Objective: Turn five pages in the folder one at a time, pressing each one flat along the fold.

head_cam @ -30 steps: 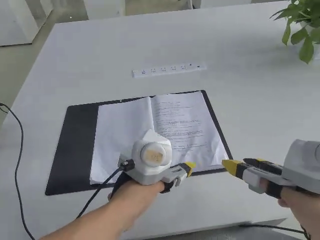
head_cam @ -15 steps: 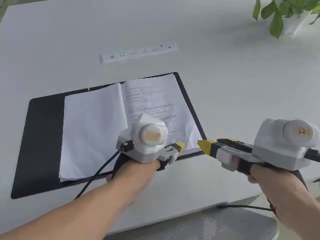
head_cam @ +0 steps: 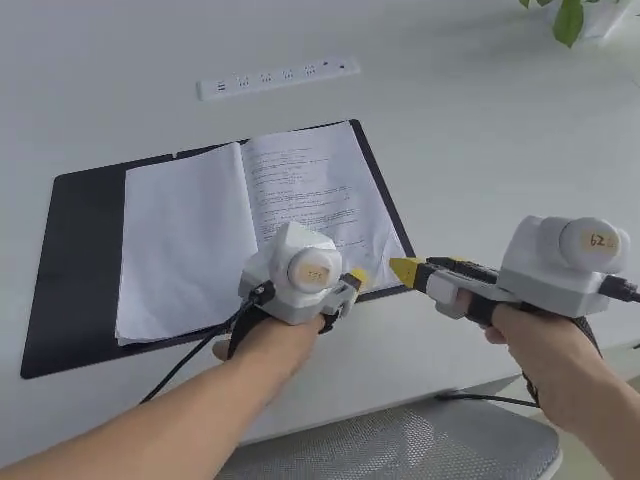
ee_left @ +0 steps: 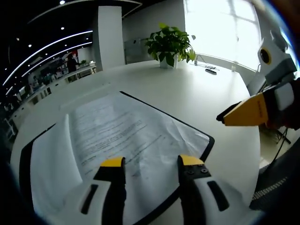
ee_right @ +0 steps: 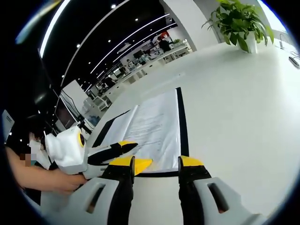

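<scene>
Jaws on the left gripper (ee_left: pixel 151 161) and right gripper (ee_right: pixel 157 162) stand parted, holding nothing; the folder (ee_left: pixel 131 131) lies open on the desk (ee_left: pixel 201 93) just ahead of both.

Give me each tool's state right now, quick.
Left tool: open, holding nothing.
Right tool: open, holding nothing.
</scene>
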The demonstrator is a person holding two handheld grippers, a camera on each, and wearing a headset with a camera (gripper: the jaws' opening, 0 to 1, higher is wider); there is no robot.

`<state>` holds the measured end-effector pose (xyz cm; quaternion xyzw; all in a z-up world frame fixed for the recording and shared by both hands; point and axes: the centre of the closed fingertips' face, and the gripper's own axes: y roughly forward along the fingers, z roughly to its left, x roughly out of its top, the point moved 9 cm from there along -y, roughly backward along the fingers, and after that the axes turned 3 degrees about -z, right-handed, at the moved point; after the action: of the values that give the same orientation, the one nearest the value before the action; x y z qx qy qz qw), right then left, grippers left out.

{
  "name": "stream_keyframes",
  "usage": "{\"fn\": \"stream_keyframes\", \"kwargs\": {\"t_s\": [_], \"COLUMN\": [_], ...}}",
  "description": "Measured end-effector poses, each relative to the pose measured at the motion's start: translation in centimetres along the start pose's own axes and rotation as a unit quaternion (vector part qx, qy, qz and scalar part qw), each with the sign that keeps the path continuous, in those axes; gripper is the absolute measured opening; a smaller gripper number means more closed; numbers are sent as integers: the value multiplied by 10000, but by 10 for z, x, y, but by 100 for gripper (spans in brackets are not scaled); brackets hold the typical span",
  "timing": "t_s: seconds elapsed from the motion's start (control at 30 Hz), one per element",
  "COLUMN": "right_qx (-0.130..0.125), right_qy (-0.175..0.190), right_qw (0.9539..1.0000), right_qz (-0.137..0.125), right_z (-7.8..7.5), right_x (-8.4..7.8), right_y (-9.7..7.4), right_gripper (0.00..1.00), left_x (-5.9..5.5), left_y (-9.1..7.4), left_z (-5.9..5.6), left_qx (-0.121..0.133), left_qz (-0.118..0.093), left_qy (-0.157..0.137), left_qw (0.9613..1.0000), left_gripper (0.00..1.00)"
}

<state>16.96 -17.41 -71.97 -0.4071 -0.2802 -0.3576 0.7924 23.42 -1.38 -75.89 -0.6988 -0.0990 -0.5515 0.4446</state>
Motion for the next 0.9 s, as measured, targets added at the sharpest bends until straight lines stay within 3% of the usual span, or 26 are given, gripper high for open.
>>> {"fn": "stream_keyframes", "kwargs": {"t_s": [0.5,0.9], "right_qx": [-67,-56], "right_qy": [212,229], "right_qw": [9997,9997], "right_qz": [-128,-84], "right_z": [-7,-6], "right_x": [-4,-8], "right_y": [-4,-6], "right_gripper": [35,34], "left_x": [-5,-7], "left_y": [0,-2], "left_z": [2,3], "left_qx": [-34,-27], "left_qz": [-238,-370], "left_qy": [-30,-95], "left_qw": [9997,9993], "left_gripper": [40,30]}}
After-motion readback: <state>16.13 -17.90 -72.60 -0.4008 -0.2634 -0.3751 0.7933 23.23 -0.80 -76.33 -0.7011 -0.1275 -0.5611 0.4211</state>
